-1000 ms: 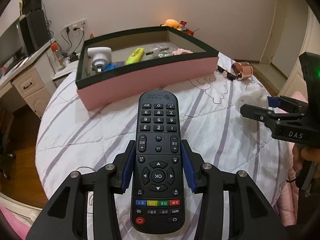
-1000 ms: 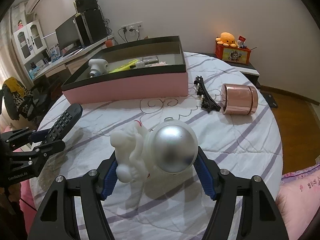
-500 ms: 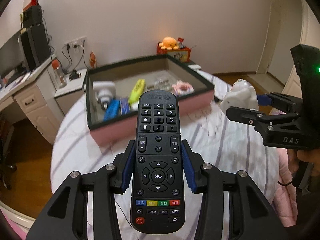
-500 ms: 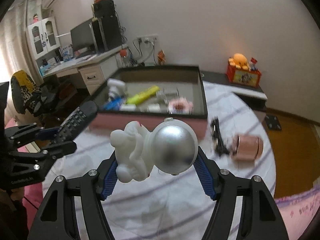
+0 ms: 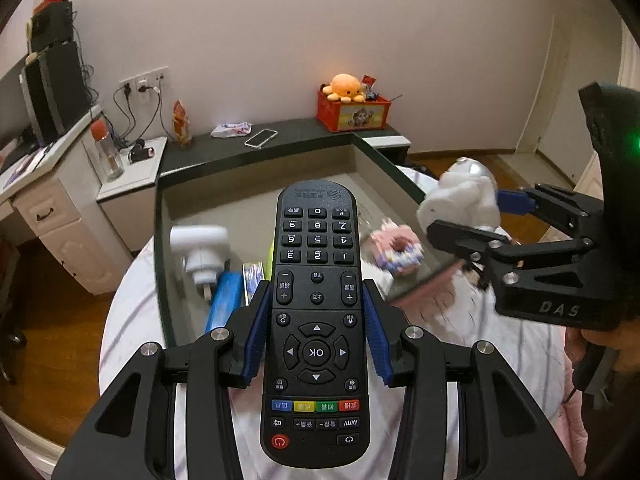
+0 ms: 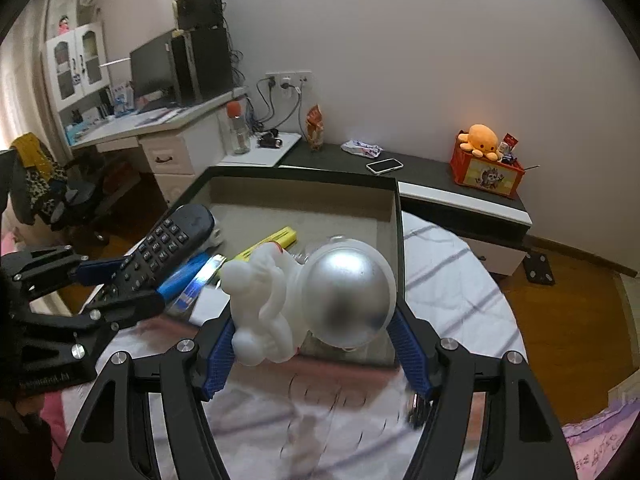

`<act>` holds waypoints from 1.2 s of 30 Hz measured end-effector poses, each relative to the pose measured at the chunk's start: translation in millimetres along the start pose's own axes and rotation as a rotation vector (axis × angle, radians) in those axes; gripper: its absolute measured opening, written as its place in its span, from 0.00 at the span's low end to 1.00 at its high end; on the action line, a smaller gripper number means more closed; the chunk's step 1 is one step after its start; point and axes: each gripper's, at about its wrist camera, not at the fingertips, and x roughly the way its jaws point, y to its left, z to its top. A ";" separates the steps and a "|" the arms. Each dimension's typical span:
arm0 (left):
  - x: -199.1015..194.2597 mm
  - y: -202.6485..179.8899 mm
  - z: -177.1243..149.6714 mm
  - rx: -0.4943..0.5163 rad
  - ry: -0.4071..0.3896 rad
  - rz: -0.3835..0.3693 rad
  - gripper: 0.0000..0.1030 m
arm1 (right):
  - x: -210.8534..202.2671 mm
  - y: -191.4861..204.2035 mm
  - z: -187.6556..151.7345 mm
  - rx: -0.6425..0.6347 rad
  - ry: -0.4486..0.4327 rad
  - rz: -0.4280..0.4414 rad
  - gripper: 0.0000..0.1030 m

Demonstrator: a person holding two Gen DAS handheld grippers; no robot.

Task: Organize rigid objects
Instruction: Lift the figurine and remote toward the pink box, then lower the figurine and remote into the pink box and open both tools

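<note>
While both grippers hang over the open box (image 5: 162, 240) on the striped bed cover (image 6: 452, 264), left gripper (image 5: 316, 336) has its blue pads clamped on a black remote (image 5: 316, 320), buttons up, above the box's near-left part. White adapter (image 5: 200, 248), blue item (image 5: 224, 304), yellow marker (image 6: 272, 242) and pink block (image 5: 396, 246) lie inside. Right gripper (image 6: 316, 344), half-wide, grips a white astronaut figure (image 6: 308, 288) with silver helmet, over the box's near-right rim.

The left gripper (image 5: 316, 336) points forward and downward with its blue pads clamped on the sides of a black remote (image 5: 316, 320), while the right gripper (image 6: 316, 340), likewise tilted down beside it, grips a white astronaut figure (image 6: 312, 300) between its pads
</note>
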 end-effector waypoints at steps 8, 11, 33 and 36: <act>55.4 26.9 32.5 -0.023 0.070 0.029 0.43 | 59.1 -10.1 34.5 0.002 0.072 -0.038 0.68; 72.2 37.4 38.6 -0.048 0.094 0.037 0.43 | 84.9 -12.3 43.6 0.000 0.110 -0.048 0.68; 67.7 55.7 41.2 -0.093 0.060 0.059 0.66 | 106.4 -13.0 61.4 0.008 0.086 -0.071 0.78; 41.4 55.4 38.6 -0.106 0.003 0.079 0.76 | 95.4 -7.7 61.0 0.015 0.069 -0.055 0.78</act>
